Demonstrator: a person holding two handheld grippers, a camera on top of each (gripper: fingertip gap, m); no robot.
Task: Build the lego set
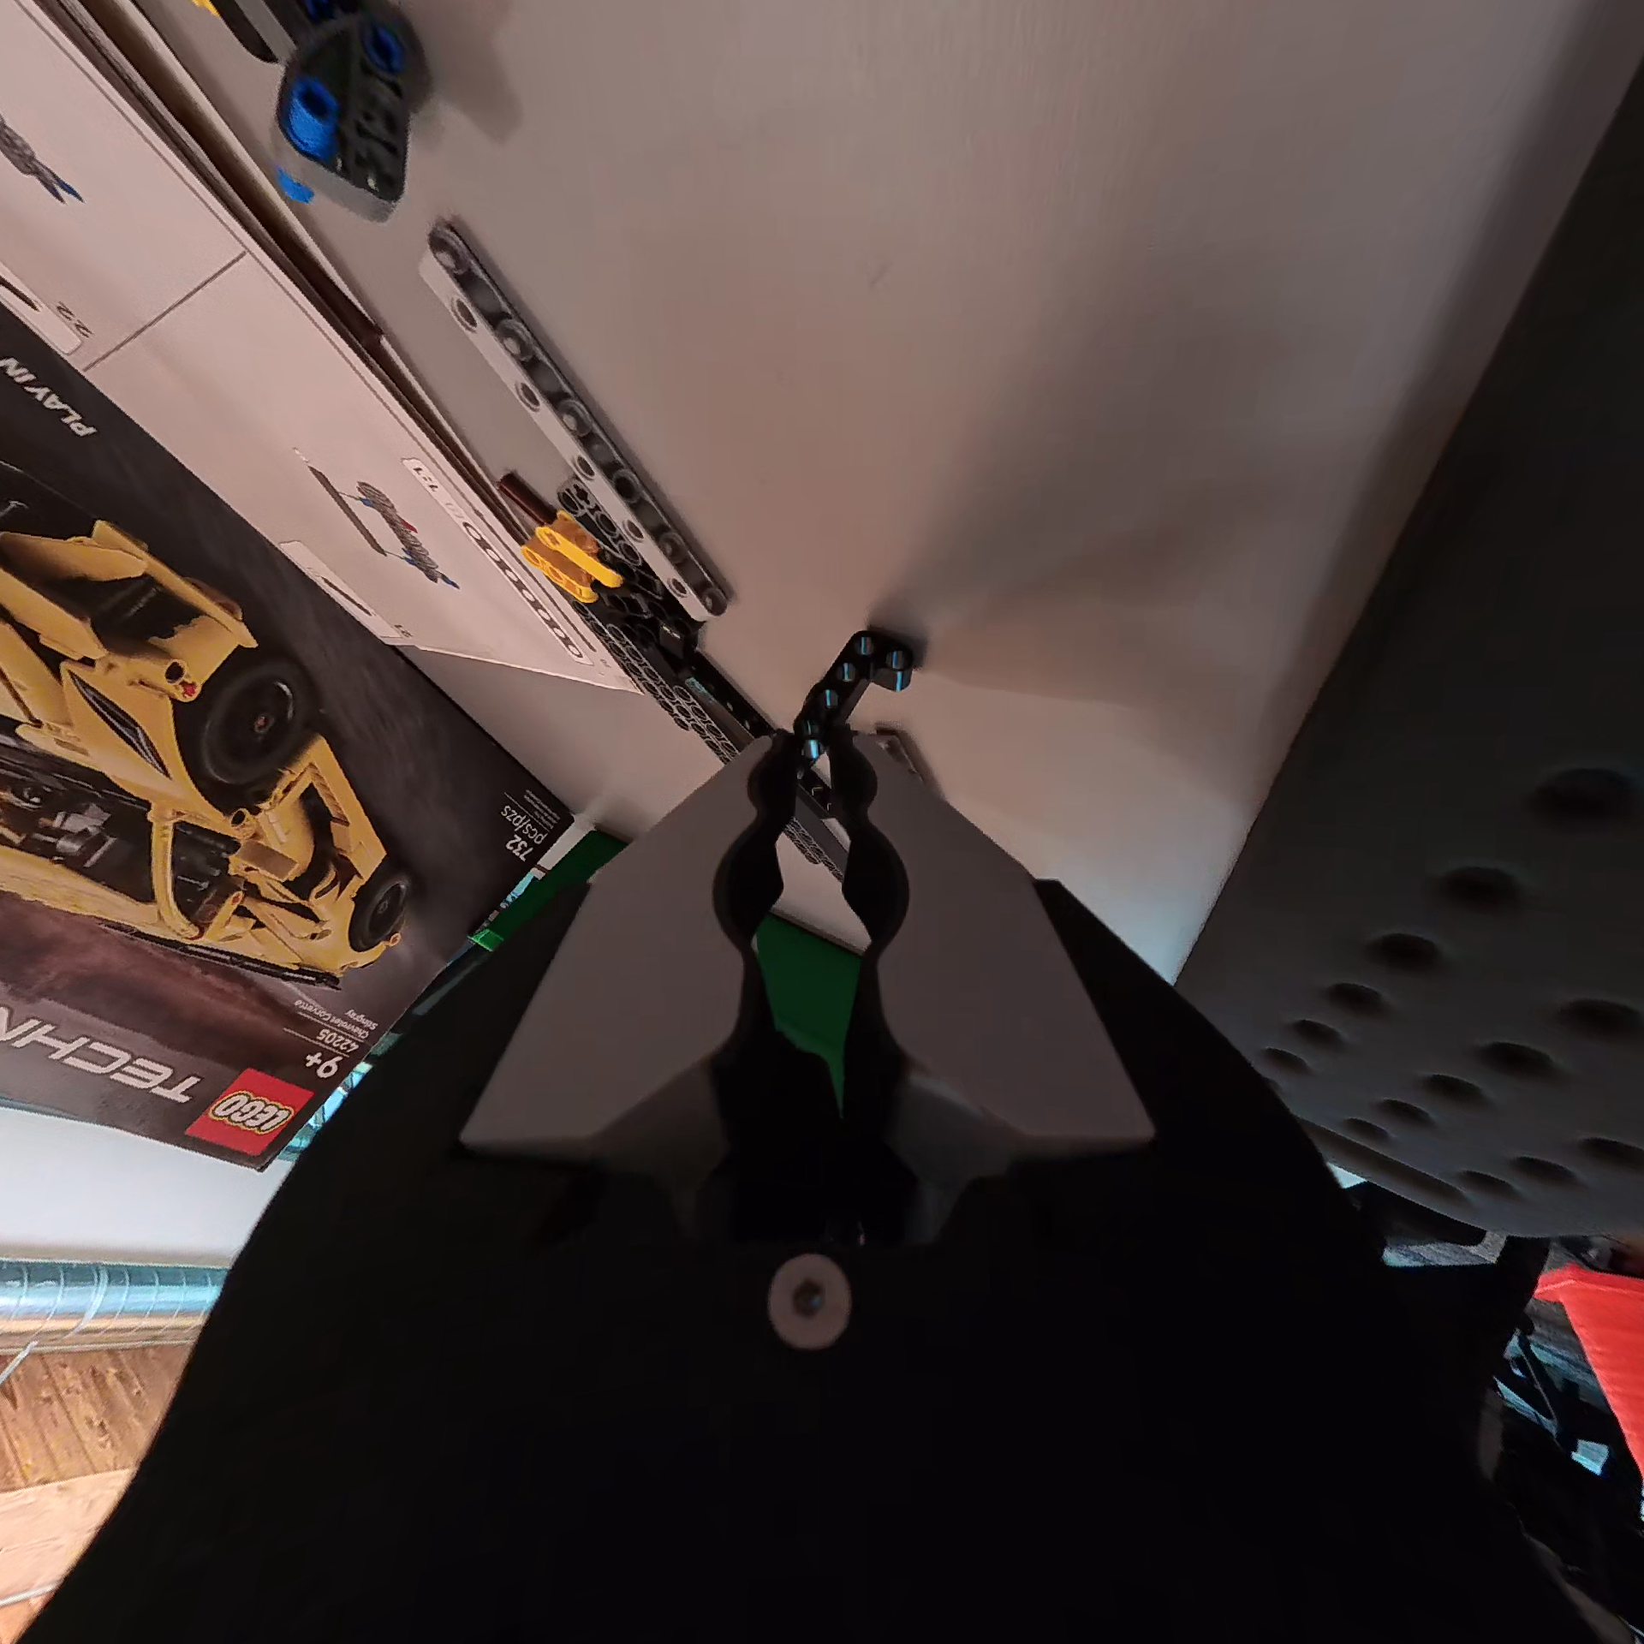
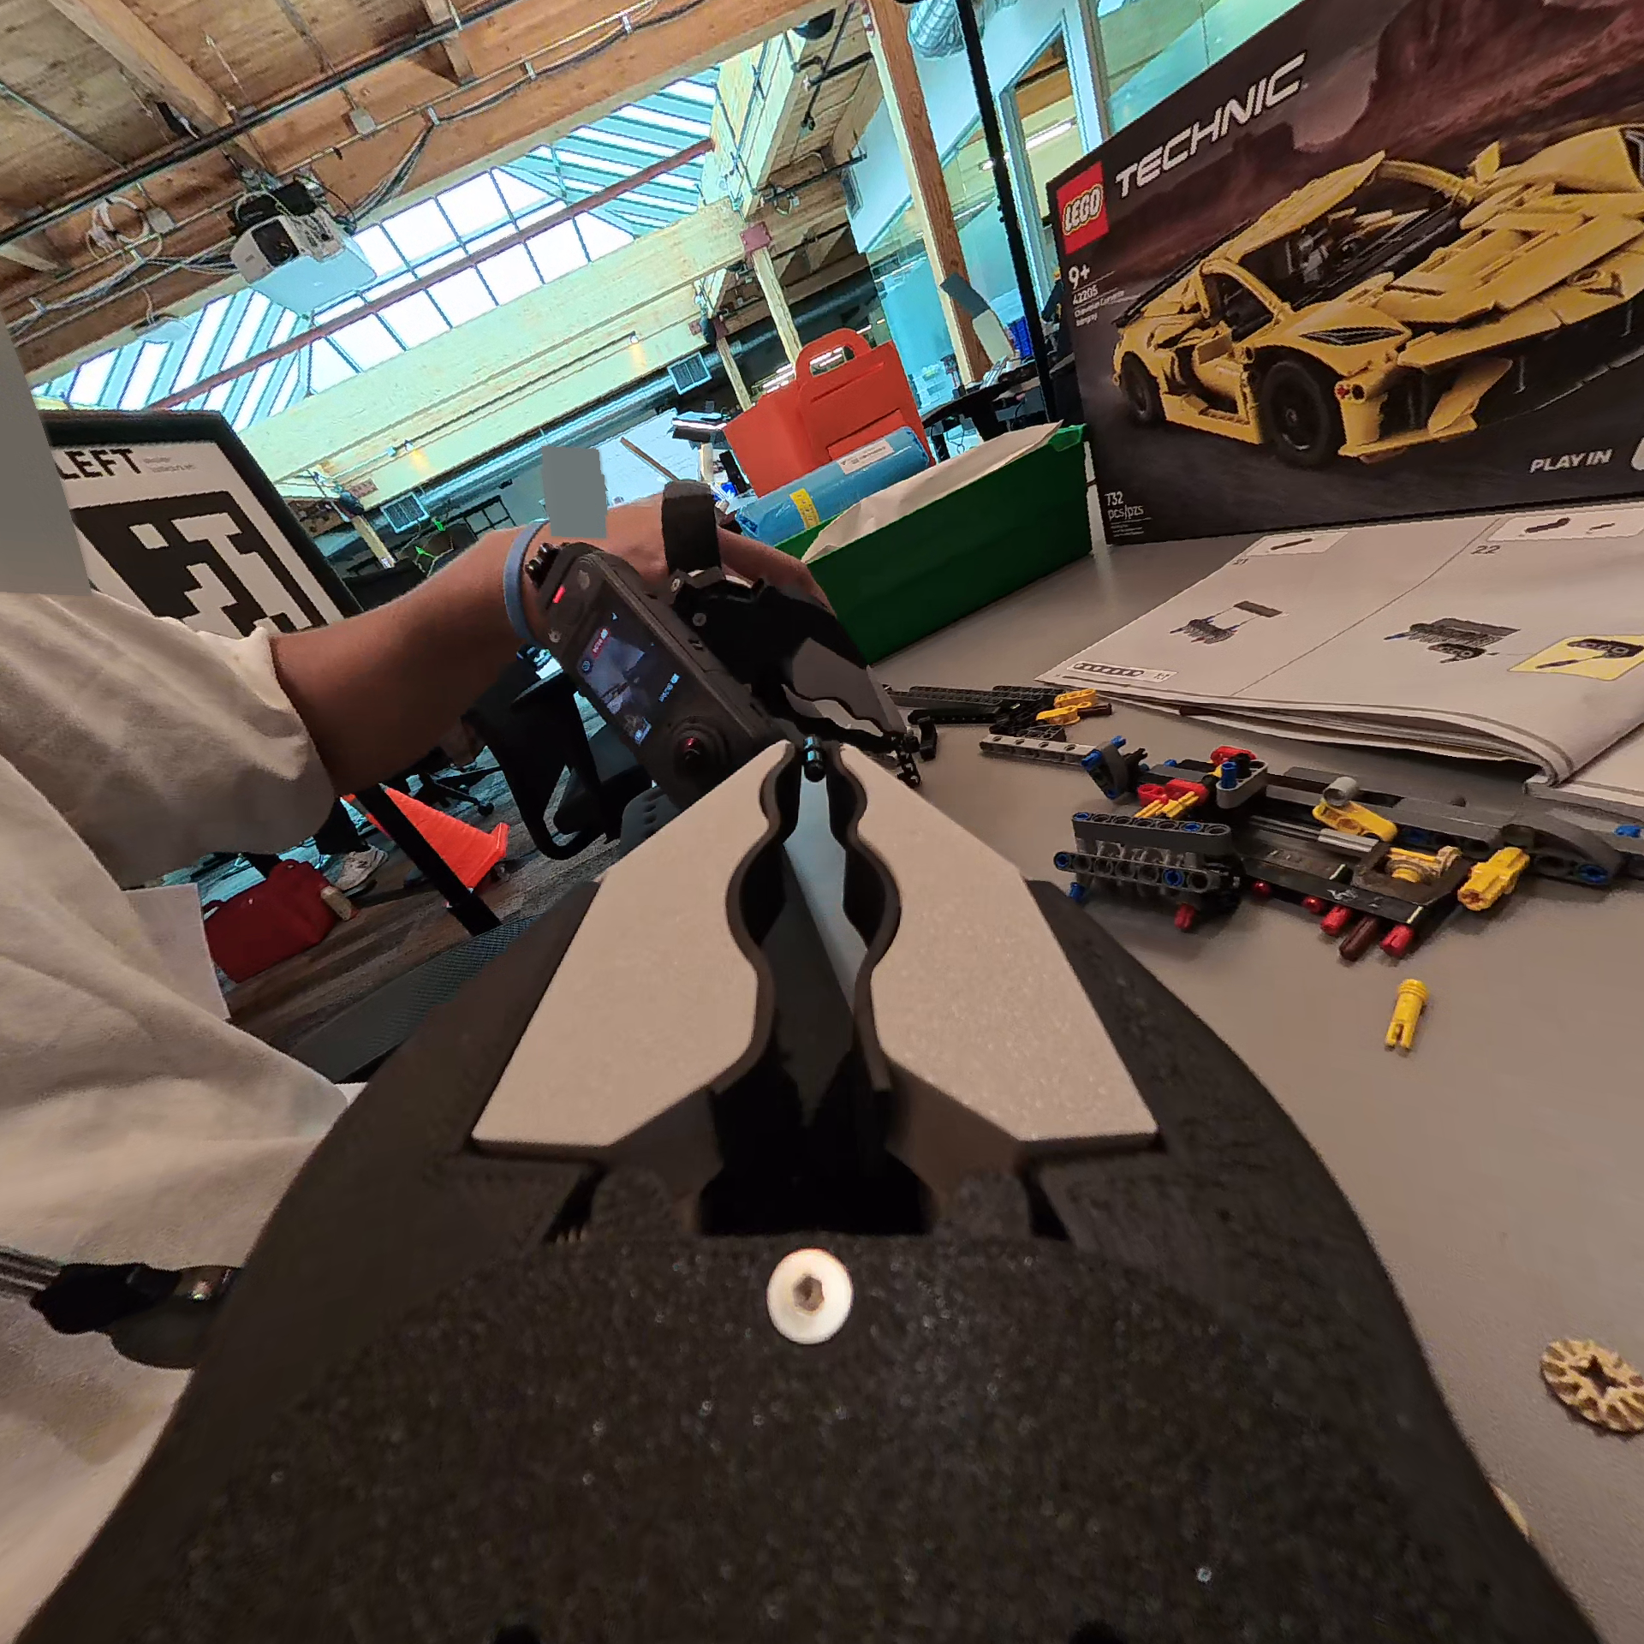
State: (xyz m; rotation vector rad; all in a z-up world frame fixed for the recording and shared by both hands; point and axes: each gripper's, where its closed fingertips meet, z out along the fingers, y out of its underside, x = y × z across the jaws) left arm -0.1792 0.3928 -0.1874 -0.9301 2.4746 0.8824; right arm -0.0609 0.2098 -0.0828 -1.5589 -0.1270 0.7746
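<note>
I am holding the left tongs [image 1: 823,756] clamped on a black angled plastic beam with a row of round holes [image 1: 841,703]. The beam is sticking out past the tips, its long axis running straight on from the fingers, and its far end is bending off to their right. The near holes are sitting right at the grip, so only the outer ones are free.

I am keeping the right tongs [image 2: 811,772] almost closed, and they appear to be pinching a small black plastic pin [image 2: 811,756] at the very tips. It is too small for me to tell which way its axis is pointing.

Seen along the right fingers, the left tongs are reaching in from the left, and the beam is lying just ahead of the right tips and slightly to their right, close to the pin but apart from it. I am judging that the next move is pushing the pin into one of the beam's free holes, so what matters is squaring the pin's axis to the holed face. The right tongs are the ones carrying the pin, so they should be closing the gap.

The partly built dark grey chassis with red, yellow and blue pins [image 2: 1334,845] is lying on the grey tabletop [image 2: 1245,1201], off to the right of the right tongs and well apart from both
</note>
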